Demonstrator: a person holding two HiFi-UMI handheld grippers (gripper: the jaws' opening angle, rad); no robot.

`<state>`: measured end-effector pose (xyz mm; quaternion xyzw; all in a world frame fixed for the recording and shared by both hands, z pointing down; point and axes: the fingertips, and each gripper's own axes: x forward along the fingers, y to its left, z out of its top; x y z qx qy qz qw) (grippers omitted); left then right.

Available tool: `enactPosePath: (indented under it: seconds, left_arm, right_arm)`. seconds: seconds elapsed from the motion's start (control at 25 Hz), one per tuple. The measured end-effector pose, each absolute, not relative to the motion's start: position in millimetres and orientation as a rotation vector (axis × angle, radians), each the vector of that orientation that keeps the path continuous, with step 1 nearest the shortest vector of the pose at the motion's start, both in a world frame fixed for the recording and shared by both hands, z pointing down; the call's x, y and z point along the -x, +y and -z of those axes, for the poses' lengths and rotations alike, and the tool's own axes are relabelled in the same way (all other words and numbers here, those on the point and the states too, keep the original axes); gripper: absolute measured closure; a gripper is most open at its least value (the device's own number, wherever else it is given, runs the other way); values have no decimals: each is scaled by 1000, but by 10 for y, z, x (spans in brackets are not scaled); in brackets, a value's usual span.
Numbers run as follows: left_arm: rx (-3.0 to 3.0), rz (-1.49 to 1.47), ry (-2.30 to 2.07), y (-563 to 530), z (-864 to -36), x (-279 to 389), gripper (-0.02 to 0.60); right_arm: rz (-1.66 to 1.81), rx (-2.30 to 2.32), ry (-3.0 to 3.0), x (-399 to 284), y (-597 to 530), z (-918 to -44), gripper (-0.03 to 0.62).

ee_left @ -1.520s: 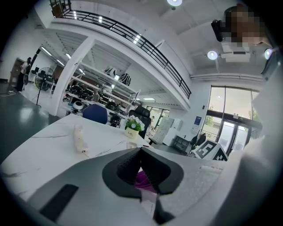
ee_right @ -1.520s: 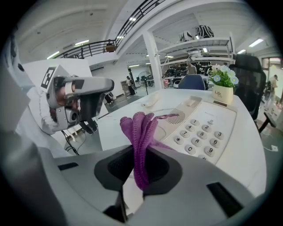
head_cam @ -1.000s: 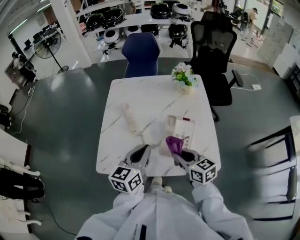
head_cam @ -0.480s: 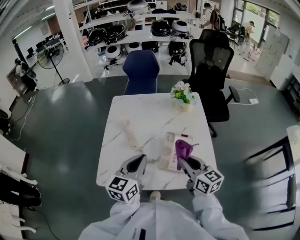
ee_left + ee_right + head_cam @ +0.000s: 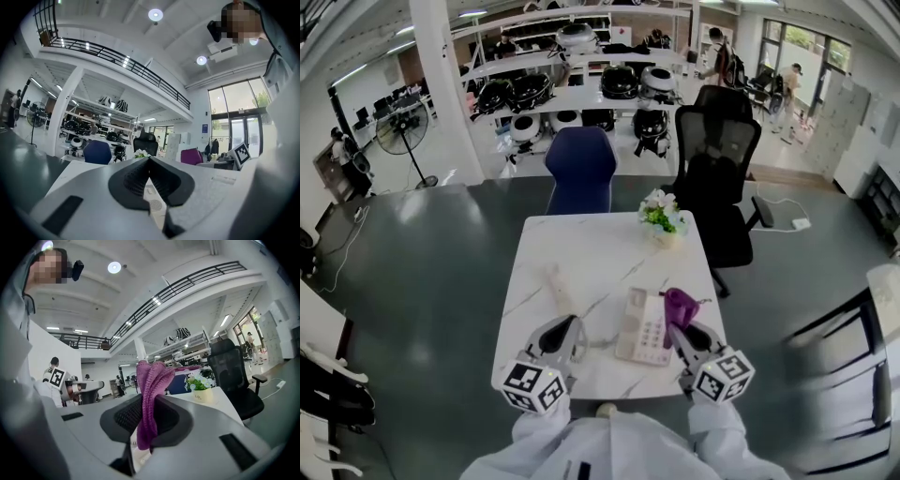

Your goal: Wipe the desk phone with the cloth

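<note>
The desk phone [image 5: 645, 326] lay on the near right part of the white marble table [image 5: 581, 248], between the two grippers in the head view. The left gripper [image 5: 567, 330] hung just beside its left edge. The right gripper [image 5: 680, 334] hung at its right edge, and the purple cloth [image 5: 679, 302] stood up out of it, apparently clear of the phone. The only container, a small flower pot [image 5: 663, 217] holding white blooms and green leaves, stood near the far right corner, well apart.

In the left gripper view, the left gripper [image 5: 149, 161] had its jaws closed tip to tip on nothing.

In the right gripper view, the right gripper [image 5: 146, 414] was clamped on the bunched cloth [image 5: 150, 390]. With nothing steadying the phone, I judged a firm wipe could push it toward the near edge or knock the handset loose.
</note>
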<state>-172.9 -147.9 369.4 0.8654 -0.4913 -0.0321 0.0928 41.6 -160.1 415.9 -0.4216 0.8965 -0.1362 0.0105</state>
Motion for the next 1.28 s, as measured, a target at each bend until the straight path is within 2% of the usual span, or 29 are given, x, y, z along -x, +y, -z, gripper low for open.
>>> enactPosePath:
  seconds: [1.28]
  left_arm:
    - [-2585, 92, -1564, -1472, -3546, 1955, 584]
  right_arm:
    - [297, 1481, 2711, -623, -1682, -3993, 553]
